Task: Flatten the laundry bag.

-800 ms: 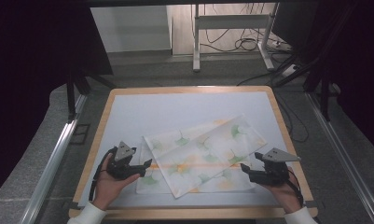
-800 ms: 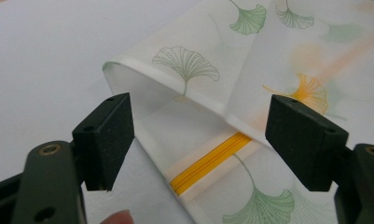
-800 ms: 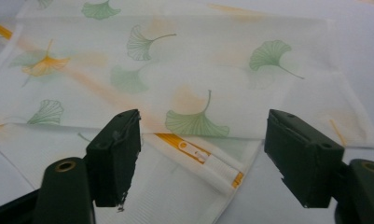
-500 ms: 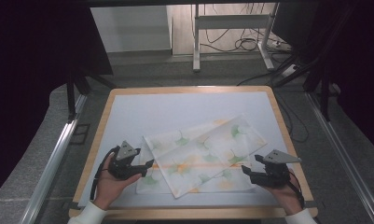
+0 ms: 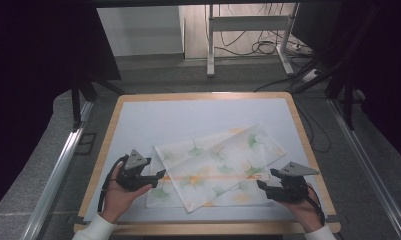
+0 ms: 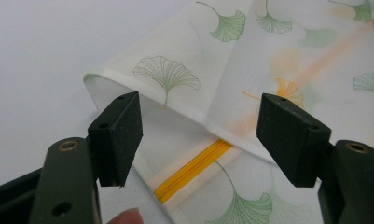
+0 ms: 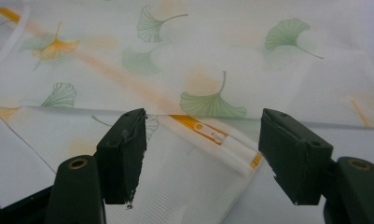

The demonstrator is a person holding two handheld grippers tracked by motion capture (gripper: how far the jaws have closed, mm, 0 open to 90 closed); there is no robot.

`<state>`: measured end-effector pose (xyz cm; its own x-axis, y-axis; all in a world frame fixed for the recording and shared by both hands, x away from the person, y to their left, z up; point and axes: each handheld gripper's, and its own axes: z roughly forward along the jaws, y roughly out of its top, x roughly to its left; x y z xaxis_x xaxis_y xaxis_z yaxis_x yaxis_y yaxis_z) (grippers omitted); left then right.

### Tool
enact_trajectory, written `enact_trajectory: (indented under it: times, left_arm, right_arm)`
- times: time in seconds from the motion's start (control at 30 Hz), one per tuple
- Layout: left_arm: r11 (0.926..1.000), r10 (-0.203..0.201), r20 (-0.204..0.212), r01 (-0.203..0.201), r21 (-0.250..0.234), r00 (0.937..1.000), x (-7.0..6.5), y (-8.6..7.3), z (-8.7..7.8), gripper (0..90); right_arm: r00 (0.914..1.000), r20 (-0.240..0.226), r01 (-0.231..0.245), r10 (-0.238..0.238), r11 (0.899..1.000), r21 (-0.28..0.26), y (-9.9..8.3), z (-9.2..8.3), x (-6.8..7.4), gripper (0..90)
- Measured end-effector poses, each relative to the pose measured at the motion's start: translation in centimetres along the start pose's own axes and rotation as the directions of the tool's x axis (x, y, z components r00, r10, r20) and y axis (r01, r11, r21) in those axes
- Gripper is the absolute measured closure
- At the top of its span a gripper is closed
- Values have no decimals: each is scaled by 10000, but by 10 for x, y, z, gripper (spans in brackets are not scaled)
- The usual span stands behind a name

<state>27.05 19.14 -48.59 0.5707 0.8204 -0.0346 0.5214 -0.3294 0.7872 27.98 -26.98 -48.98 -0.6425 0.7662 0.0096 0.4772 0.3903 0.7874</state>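
Folded white ginkgo-print mesh bag (image 5: pixel 215 167) with orange zipper (image 6: pixel 194 170) between left claw (image 5: pixel 160 173) and right claw (image 5: pixel 260 184), both spread apart, level.

Cloth bag (image 5: pixel 215 167) on table (image 5: pixel 188 115), between left claw (image 5: pixel 158 175), right claw (image 5: pixel 262 185).

White sleeves (image 5: pixel 95 229), black claws (image 5: pixel 158 176)

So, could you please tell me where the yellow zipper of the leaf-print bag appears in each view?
High view: the yellow zipper runs as a faint orange line across the leaf-print bag, mid-table.
Left gripper view: bottom centre, between the open jaws.
Right gripper view: its end lies centre, between the open jaws.
Shared landmark: the green ginkgo leaves beside it.
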Motion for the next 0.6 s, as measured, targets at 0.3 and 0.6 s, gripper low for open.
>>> enact_trajectory:
  times: [0.3,0.6]
  left_arm:
    - [9996,256,267,-258,70,9993,-11,5,3,315]
    - [9995,302,457,-303,6,9985,-16,6,0,318]
  right_arm:
    - [9994,-344,-39,49,9996,289,-1,2,0,388]
    - [9988,-488,-36,55,9993,378,-1,2,2,428]
